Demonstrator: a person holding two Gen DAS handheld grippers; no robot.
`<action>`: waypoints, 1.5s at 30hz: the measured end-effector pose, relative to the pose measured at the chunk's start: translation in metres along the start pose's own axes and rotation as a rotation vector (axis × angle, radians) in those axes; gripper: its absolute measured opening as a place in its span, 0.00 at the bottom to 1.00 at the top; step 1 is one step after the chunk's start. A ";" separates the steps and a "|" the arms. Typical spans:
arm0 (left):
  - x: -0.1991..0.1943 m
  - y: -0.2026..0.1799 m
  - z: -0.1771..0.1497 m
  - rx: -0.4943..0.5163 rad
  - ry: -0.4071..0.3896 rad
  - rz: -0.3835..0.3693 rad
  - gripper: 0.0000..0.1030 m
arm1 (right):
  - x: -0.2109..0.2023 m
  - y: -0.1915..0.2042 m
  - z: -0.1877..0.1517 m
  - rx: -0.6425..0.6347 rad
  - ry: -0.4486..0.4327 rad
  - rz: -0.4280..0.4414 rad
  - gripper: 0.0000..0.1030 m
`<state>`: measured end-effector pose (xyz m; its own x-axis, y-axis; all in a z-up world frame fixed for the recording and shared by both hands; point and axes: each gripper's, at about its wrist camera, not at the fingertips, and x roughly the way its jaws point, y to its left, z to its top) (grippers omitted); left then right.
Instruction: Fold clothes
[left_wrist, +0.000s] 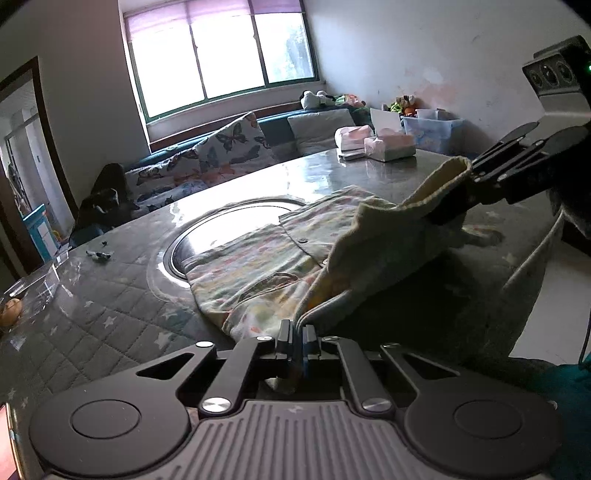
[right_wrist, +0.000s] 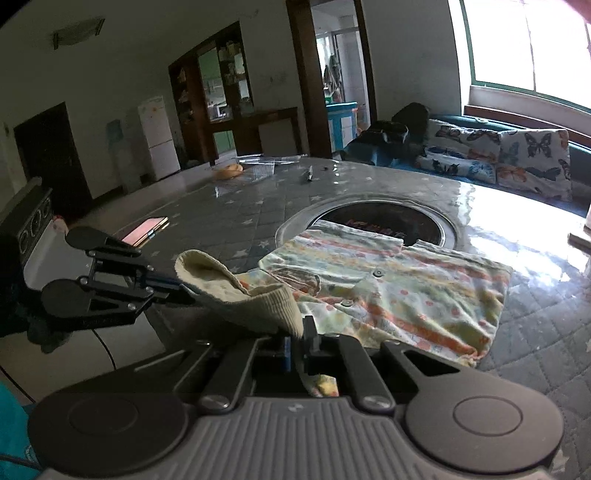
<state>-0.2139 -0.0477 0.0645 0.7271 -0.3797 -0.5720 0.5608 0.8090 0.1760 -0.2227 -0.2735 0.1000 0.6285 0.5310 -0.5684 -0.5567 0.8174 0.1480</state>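
Left gripper (left_wrist: 298, 341): nearest item in the left wrist view, fingers pressed together on a fold of the garment's near hem; no gap shows between them.

Right gripper (right_wrist: 297, 341): same attitude in the right wrist view, fingers pinching the ribbed cream edge of the garment, a scrap of printed cloth hanging below them.

Garment (right_wrist: 399, 295): small printed top, pastel orange and yellow pattern, snap buttons down the front. Most of it lies flat on the table (right_wrist: 236, 218); its far edge overlaps the round recessed ring (right_wrist: 369, 221) at the table's middle. The near part is lifted off the table, slung between the two grippers (cream lining turned outward).

Seen only in the left wrist view: tissue boxes (left_wrist: 388, 146) beyond the ring at the table's far edge; the right gripper (left_wrist: 454, 201) entering from the right of the ring, raised, angled down onto the cloth.

Seen only in the right wrist view: a phone (right_wrist: 146, 230) left of the ring; clear plastic trays (right_wrist: 271, 162) beyond the ring; the left gripper (right_wrist: 184, 291) reaching in from the left, roughly level, its tips hidden in the cuff.

Both grippers sit near the table's front edge, apart, facing one another across the raised cloth.
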 end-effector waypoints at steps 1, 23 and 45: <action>0.003 0.003 0.004 -0.006 -0.002 0.000 0.05 | 0.003 -0.002 0.006 -0.003 -0.001 -0.004 0.05; 0.187 0.106 0.103 -0.202 0.149 0.113 0.05 | 0.183 -0.121 0.117 0.070 0.063 -0.264 0.05; 0.169 0.131 0.094 -0.335 0.102 0.147 0.08 | 0.160 -0.129 0.060 0.116 0.104 -0.430 0.39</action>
<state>0.0201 -0.0480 0.0664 0.7377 -0.2152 -0.6400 0.2801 0.9600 0.0001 -0.0177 -0.2808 0.0380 0.7276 0.1178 -0.6758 -0.1891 0.9814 -0.0324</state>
